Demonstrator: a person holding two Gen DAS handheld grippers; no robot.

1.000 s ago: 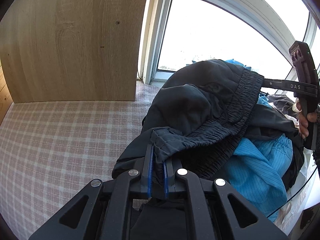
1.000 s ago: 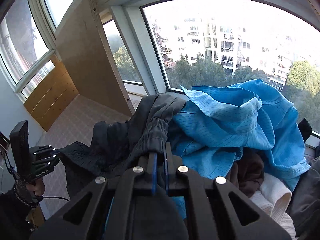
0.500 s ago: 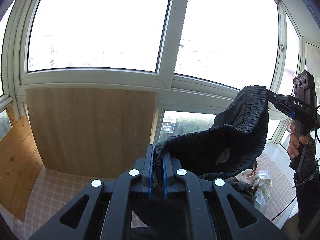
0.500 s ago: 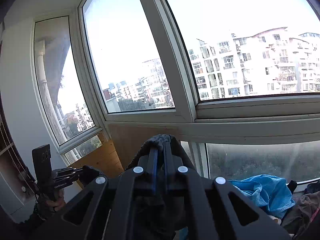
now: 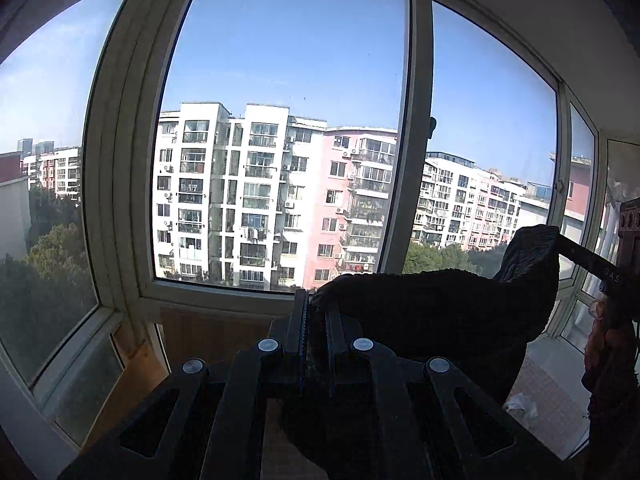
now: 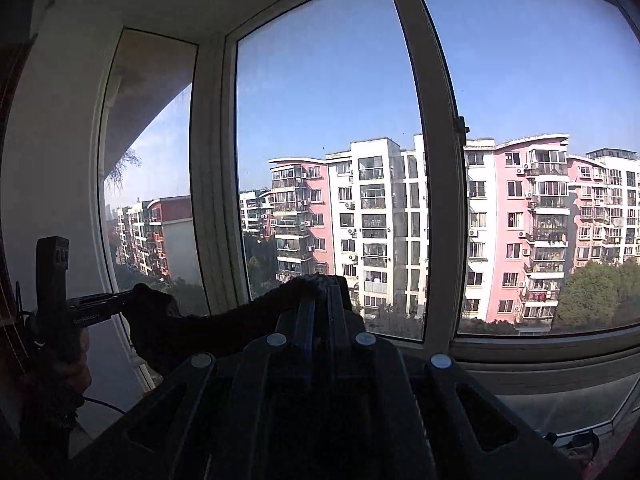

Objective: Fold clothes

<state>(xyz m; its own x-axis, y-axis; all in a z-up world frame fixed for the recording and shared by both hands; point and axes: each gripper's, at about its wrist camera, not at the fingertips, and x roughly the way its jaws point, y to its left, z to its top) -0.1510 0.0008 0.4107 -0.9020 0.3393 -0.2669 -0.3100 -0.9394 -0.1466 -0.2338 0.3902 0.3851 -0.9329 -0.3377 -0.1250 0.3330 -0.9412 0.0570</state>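
A black garment with an elastic ribbed waistband (image 5: 440, 312) hangs stretched between my two grippers, lifted high in front of the window. My left gripper (image 5: 316, 312) is shut on one end of the waistband. My right gripper (image 6: 320, 284) is shut on the other end; it also shows at the right of the left wrist view (image 5: 568, 246). In the right wrist view the waistband (image 6: 224, 324) runs left to my left gripper (image 6: 128, 298), held by a hand. The rest of the garment hangs below, mostly hidden by the gripper bodies.
Large window panes with white frames (image 5: 404, 200) fill both views, with apartment blocks outside. A wooden panel (image 5: 208, 332) and the sill lie low in the left wrist view. A bit of white cloth (image 5: 520, 404) lies at the lower right.
Both grippers have risen steeply with the black garment, from the clothes pile on the checked surface up to window height. The pile has dropped out of view. The waistband is pulled tauter.
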